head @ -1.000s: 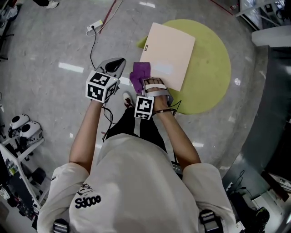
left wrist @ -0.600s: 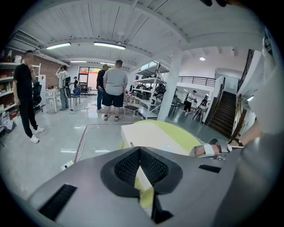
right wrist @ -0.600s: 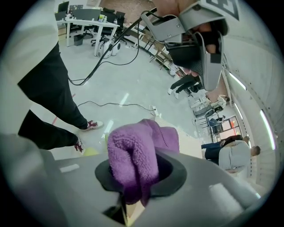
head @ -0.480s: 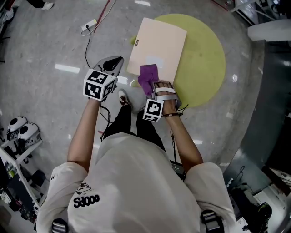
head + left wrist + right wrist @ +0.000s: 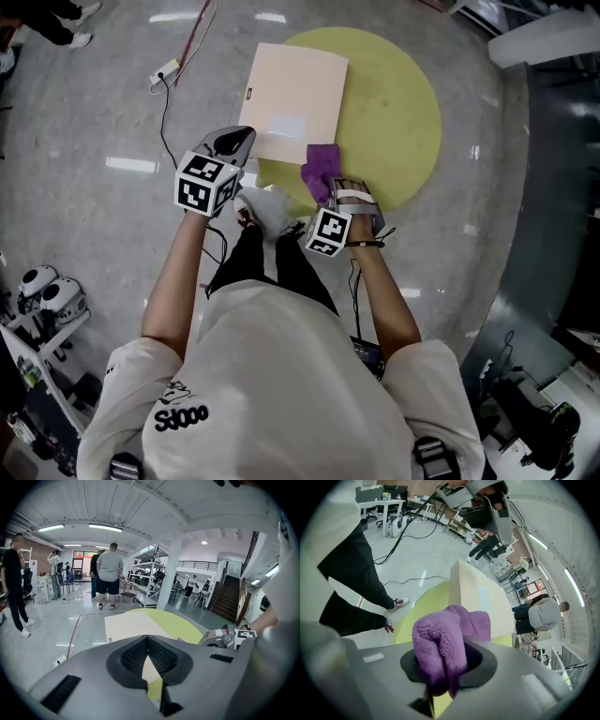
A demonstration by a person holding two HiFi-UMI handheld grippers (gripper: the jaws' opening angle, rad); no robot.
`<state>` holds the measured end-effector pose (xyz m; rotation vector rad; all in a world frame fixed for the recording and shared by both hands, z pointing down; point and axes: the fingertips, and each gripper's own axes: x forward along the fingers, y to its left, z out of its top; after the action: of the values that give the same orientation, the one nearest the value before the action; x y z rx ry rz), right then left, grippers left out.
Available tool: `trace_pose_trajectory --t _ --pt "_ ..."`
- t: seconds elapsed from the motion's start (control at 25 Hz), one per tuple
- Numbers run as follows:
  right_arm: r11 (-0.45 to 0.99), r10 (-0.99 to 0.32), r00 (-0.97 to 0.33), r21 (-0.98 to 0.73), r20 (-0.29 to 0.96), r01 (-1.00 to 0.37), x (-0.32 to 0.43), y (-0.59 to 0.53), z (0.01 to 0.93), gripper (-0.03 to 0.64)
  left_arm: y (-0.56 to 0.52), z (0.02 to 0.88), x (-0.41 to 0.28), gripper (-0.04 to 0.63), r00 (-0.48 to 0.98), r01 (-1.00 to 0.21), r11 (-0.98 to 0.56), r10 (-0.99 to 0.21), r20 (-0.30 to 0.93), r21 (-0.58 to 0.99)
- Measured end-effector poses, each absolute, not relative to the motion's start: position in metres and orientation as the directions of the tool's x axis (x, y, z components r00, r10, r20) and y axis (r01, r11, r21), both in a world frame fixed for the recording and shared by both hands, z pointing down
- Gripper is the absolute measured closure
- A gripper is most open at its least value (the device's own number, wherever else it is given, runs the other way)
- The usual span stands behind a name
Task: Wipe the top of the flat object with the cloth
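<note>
The flat object is a pale beige board lying on a yellow-green round surface. My right gripper is shut on a purple cloth, which sits at the board's near right corner, partly over the yellow surface. In the right gripper view the cloth bulges out between the jaws, with the board just beyond it. My left gripper hovers off the board's near left corner, shut and holding nothing. The left gripper view shows the board ahead of the left gripper.
A power strip and cables lie on the grey floor to the far left. The person's shoes stand by the round surface's near edge. Grey furniture runs along the right. People and shelving stand farther back.
My right gripper has carried the cloth rightward along the board's near edge, from the near left corner to the near right corner. The left gripper has stayed beside the board.
</note>
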<state>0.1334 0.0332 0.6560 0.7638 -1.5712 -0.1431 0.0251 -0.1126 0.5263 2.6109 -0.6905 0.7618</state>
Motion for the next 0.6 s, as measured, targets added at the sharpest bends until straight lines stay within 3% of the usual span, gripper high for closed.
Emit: trace_pose_trajectory --t 0.24,0.6 --pt "0.711 -0.566 0.078 0.534 0.821 -0.458 0.168 0.044 0.645 0.535 -0.107 0.516 0.046 0.589 0.747 -0.51 -0.847 -0.35 0.565 0.149" --pt "0.388 -0.679 0.068 0.436 0.731 -0.812 0.212 0.013 0.559 0.535 -0.111 0.481 0.071 0.589 0.791 -0.446 -0.889 -0.338 0.51 0.103"
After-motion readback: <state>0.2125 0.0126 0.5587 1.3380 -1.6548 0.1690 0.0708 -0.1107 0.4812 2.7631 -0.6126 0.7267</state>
